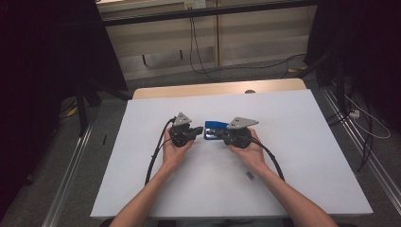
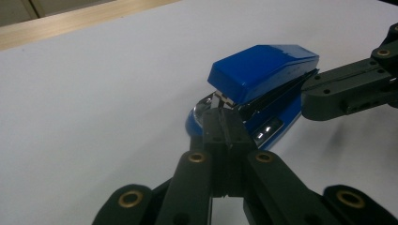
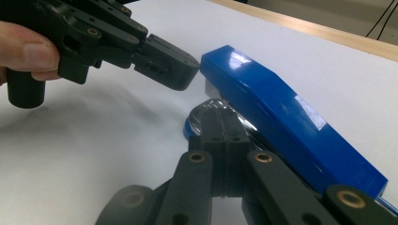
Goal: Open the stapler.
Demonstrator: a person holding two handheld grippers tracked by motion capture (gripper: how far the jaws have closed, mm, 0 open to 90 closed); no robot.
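A blue stapler [image 1: 215, 127] lies on the white table [image 1: 293, 142] between my two grippers. My left gripper [image 2: 225, 126] has its jaws pressed together, and their tips rest at the stapler's [image 2: 263, 70] front end, just under the blue top by the shiny metal mouth. My right gripper [image 3: 220, 119] is shut too, its tips against the stapler's [image 3: 281, 108] side below the blue top. The left gripper [image 3: 180, 70] touches the stapler's nose, and the right gripper [image 2: 309, 93] reaches in from the right. A hand holds each gripper, left [image 1: 201, 132] and right [image 1: 222, 136].
A small grey object [image 1: 249, 175] lies on the table near the right forearm. A wooden strip [image 1: 217, 88] runs along the table's far edge. Black cables trail from both grippers, and dark stands flank the table on both sides.
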